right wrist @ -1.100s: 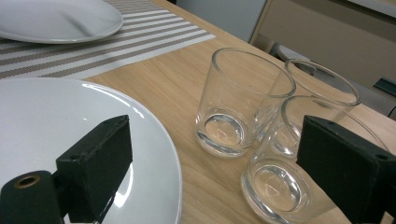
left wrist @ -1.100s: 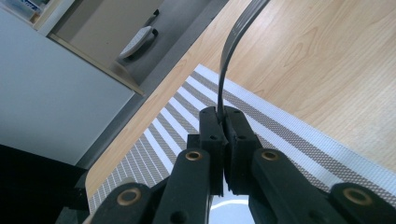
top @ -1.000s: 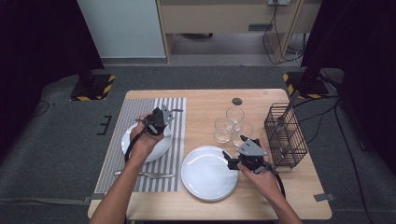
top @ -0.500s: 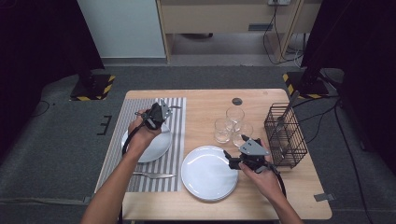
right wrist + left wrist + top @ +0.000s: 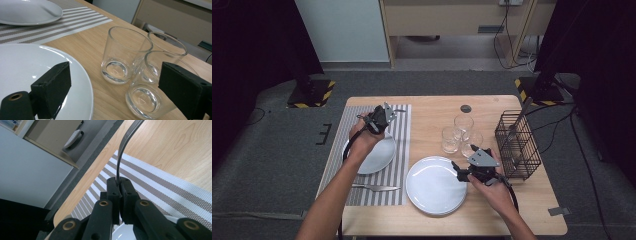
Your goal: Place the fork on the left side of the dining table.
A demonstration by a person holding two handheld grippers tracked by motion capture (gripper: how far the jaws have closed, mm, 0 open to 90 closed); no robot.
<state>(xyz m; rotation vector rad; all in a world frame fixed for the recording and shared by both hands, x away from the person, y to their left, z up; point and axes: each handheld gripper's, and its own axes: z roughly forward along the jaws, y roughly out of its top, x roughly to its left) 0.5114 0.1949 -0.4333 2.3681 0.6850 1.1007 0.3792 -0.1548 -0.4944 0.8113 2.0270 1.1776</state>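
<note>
I had my left gripper (image 5: 379,119) clamped hard on the thin handle of a grey metal utensil (image 5: 124,145), the two black jaws pinching the flat shank edge-on so it could not swing or slip. Its far end curved up out of the left gripper view, so I could not tell whether it was a fork or a spoon. I held it in the air over the far end of the grey-and-white striped placemat (image 5: 399,165), just beyond the small round white plate (image 5: 379,157) that sat on that mat. My guess was that the piece belonged beside this plate, since a steel table knife (image 5: 374,187) already lay on the near part of the mat, as in a place setting.

My right gripper (image 5: 464,171) hung idle with its jaws spread wide and nothing between them, low over the light wooden table (image 5: 432,107). One jaw stood above the rim of the large round white plate (image 5: 434,185); the other stood in front of the nearest of the three clear drinking glasses (image 5: 126,58). Parked there it was handy to either, though it touched neither.

The black wire cutlery basket (image 5: 517,145) stood at the right edge of the table with at least one more metal handle leaning out of it, well within my right hand's reach.
</note>
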